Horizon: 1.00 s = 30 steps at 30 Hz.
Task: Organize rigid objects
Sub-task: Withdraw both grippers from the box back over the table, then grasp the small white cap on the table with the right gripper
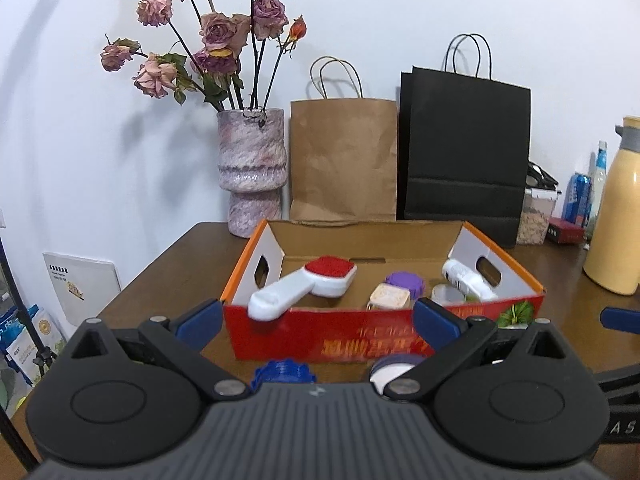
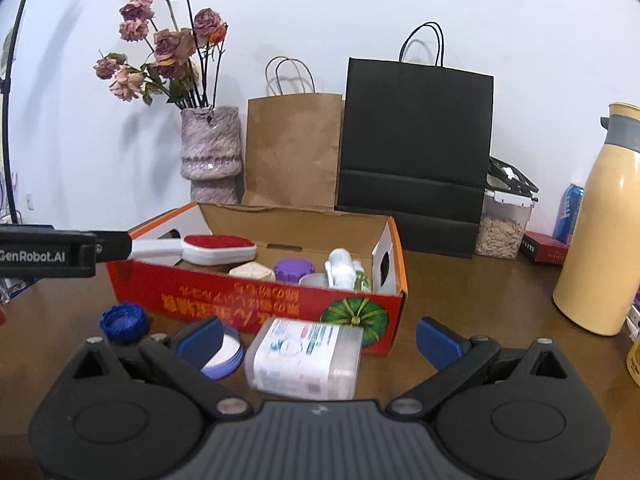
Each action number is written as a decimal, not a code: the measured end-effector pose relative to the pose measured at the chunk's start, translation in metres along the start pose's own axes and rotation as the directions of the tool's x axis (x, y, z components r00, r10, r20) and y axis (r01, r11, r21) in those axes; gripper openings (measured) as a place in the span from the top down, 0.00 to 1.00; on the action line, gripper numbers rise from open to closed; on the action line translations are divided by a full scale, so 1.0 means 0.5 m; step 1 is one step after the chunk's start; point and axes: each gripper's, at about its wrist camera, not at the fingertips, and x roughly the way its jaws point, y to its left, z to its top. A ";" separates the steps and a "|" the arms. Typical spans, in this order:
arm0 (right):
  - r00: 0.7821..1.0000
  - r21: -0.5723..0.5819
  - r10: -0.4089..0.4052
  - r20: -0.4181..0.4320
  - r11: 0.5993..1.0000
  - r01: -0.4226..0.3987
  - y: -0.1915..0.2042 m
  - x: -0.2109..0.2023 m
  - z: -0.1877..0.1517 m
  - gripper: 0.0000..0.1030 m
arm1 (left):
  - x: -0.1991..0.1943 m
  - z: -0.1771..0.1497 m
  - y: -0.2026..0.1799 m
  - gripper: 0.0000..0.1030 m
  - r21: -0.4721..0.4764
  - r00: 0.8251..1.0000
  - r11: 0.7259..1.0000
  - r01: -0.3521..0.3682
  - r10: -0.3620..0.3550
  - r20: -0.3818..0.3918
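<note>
Brown wooden counter [image 2: 460, 280] spanned the lower frame. Red cardboard box [image 2: 256, 300] sat at centre. In front of it lay a blue cap [image 2: 122, 322] at lower left, a round purple-rimmed lid [image 2: 228, 354], and a clear rectangular container [image 2: 304, 356] on its side. Along the back stood a vase [image 2: 210, 152], brown bag [image 2: 292, 152], black bag [image 2: 416, 152]; yellow flask [image 2: 600, 224] at right.
</note>
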 end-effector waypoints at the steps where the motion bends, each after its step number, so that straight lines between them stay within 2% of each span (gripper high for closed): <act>1: 1.000 0.000 0.000 -0.003 1.000 0.000 0.002 -0.005 -0.004 0.00 | -0.006 -0.006 0.003 0.00 0.005 1.000 1.000 0.004 -0.004 -0.003; 18: 0.996 -0.030 0.040 -0.078 0.999 -0.042 0.067 -0.037 -0.062 0.00 | -0.037 -0.088 0.057 0.00 0.047 0.996 0.999 -0.025 0.029 -0.087; 27: 0.985 -0.033 0.071 -0.160 0.996 -0.077 0.115 0.007 -0.074 0.00 | -0.024 -0.097 0.090 0.00 0.044 0.994 0.999 -0.025 0.030 -0.109; 30: 0.979 -0.035 0.091 -0.184 0.994 -0.099 0.134 0.032 -0.072 0.06 | -0.019 -0.098 0.103 0.00 0.032 0.992 0.999 -0.031 0.034 -0.118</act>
